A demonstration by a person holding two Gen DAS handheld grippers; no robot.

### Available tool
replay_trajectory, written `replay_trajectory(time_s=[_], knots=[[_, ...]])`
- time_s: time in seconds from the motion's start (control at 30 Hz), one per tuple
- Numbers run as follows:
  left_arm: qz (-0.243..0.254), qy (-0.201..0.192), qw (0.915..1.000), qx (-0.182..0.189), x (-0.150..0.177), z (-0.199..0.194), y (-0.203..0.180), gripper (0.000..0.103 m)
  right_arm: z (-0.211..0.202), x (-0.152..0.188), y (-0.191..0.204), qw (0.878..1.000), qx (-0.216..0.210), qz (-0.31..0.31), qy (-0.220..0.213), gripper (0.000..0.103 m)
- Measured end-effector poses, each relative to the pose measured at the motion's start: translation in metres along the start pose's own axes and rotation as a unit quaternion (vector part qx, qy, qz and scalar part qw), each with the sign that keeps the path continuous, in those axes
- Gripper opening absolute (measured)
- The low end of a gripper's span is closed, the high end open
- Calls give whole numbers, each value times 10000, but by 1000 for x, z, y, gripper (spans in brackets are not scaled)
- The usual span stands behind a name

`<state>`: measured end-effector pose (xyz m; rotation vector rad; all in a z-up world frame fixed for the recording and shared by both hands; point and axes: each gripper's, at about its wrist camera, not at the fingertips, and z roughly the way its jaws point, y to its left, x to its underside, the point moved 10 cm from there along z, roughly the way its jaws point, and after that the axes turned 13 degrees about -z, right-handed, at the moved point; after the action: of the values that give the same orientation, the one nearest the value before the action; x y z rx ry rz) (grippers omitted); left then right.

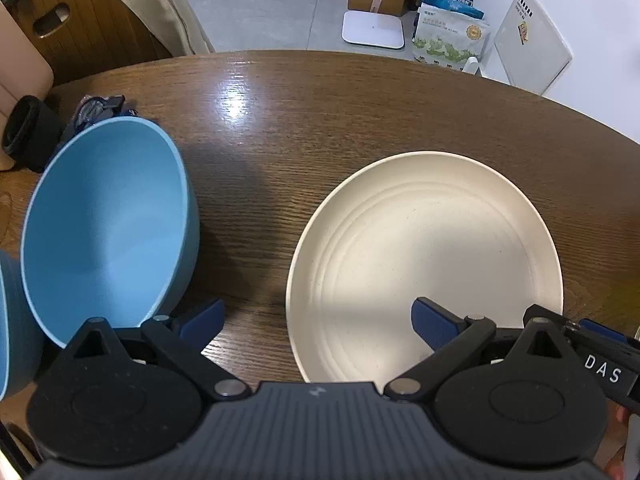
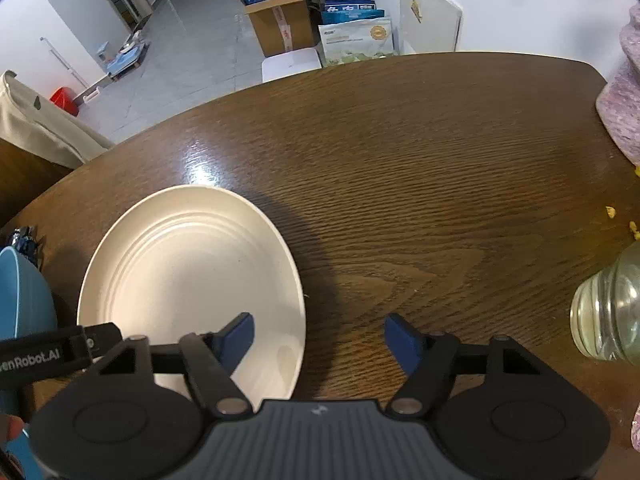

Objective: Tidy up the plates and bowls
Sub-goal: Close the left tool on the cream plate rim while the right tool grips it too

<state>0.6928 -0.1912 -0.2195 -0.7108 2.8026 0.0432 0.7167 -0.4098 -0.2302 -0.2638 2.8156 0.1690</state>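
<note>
Sorting barely begun, nothing stacked yet.
Both claws, left claw and right claw, gaping, empty; cream plate and blue bowl, at nine o'clock, apart on counter.

Left gripper points steeply down, jaws wide apart, nothing clamped; right gripper likewise, jaws parted.
</note>
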Motion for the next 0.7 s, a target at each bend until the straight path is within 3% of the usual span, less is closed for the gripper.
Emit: replay_trajectory(time_s=[0.27,0.4,0.63,0.7], knots=[[-74,7,10000,13,-3,10,1,96,10,0,-1,10000,-49,26,-43,47],[-196,-13,9998,14,-5,13,5,76,10,-2,1,9999,-71,3,-99,33],[-271,-55,9996,51,-8,16,6,57,11,-3,5,9997,-183,27,-184,20],[-290,-4,9995,112,-7,17,7,42,12,-4,6,9997,-156,-26,-193,18]])
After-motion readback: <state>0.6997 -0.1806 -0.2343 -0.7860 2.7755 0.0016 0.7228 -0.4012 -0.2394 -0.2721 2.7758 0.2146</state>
